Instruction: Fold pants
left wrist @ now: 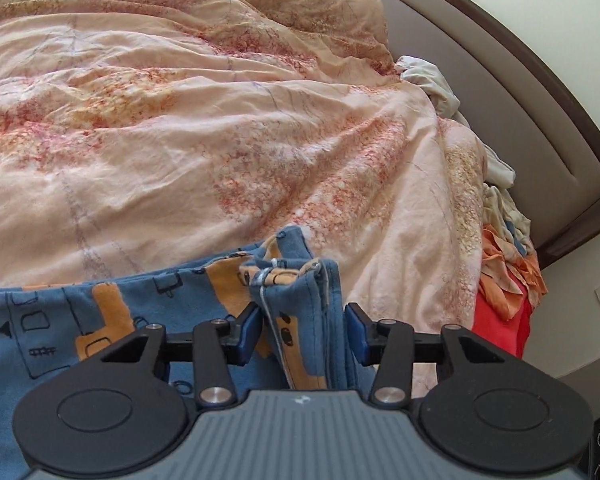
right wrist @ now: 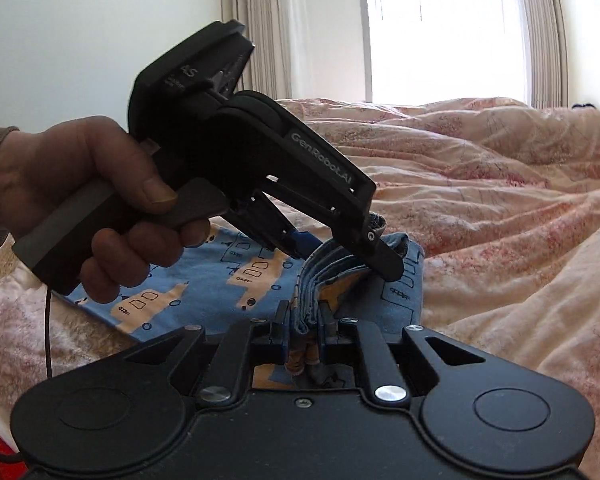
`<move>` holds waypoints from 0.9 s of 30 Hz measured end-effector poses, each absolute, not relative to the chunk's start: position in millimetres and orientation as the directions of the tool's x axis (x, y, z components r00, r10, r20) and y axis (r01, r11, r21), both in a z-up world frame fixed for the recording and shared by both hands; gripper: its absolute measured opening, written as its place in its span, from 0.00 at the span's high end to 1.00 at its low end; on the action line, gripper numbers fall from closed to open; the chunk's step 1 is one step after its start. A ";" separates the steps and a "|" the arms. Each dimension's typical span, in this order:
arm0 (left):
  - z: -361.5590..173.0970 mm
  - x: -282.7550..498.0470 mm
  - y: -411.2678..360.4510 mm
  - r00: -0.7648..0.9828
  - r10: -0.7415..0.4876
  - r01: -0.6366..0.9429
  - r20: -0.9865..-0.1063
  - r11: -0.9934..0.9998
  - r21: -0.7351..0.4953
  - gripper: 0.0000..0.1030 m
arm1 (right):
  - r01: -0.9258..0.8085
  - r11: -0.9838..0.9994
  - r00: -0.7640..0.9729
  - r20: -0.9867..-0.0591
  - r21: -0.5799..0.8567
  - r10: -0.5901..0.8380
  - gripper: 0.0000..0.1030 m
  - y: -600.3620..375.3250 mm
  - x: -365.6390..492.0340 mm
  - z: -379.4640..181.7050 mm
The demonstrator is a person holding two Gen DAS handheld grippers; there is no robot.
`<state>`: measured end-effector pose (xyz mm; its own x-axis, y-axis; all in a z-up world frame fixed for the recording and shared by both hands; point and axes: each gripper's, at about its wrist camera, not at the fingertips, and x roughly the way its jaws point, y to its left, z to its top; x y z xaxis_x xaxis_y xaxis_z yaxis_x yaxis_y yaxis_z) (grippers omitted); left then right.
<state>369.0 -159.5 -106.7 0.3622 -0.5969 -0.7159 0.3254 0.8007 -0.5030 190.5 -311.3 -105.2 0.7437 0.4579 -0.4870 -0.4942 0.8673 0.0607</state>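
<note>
Soft blue pants (right wrist: 204,280) with orange truck print, lying on the crinkled peach floral quilt (left wrist: 188,120). Layered bunched edge pinched tight in right gripper (right wrist: 305,330) jaws. Left gripper (left wrist: 304,330) jaws parted around another fabric fold. Rumpled clothes pile (left wrist: 504,248) beside quilt.

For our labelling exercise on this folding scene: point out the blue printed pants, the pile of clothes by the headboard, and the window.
blue printed pants (left wrist: 100,312), left wrist view, flat printed panel left of the fingers.
pile of clothes (left wrist: 504,264), left wrist view, orange garment in it.
window (right wrist: 440,36), right wrist view, bright pane between the curtains.
</note>
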 end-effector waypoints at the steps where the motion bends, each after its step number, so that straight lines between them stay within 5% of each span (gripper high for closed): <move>1: -108.8 367.1 -152.9 0.374 -0.594 0.303 -0.712 0.804 -0.512 0.57 | -0.504 0.863 0.737 -0.500 0.043 0.455 0.87 -308.4 188.7 -106.7; 12: -112.7 355.2 -146.5 0.381 -0.584 0.313 -0.716 0.811 -0.495 0.47 | -0.533 0.846 0.716 -0.532 0.002 0.452 0.86 -293.4 188.6 -120.0; 17: -119.3 361.1 -135.9 0.391 -0.574 0.250 -0.719 0.819 -0.517 0.82 | -0.528 0.849 0.717 -0.537 0.000 0.445 0.86 -293.2 188.5 -119.4; 27: -109.9 359.3 -99.8 0.446 -0.565 0.213 -0.694 0.820 -0.531 0.86 | -0.552 0.834 0.707 -0.516 0.027 0.484 0.86 -272.9 196.5 -102.3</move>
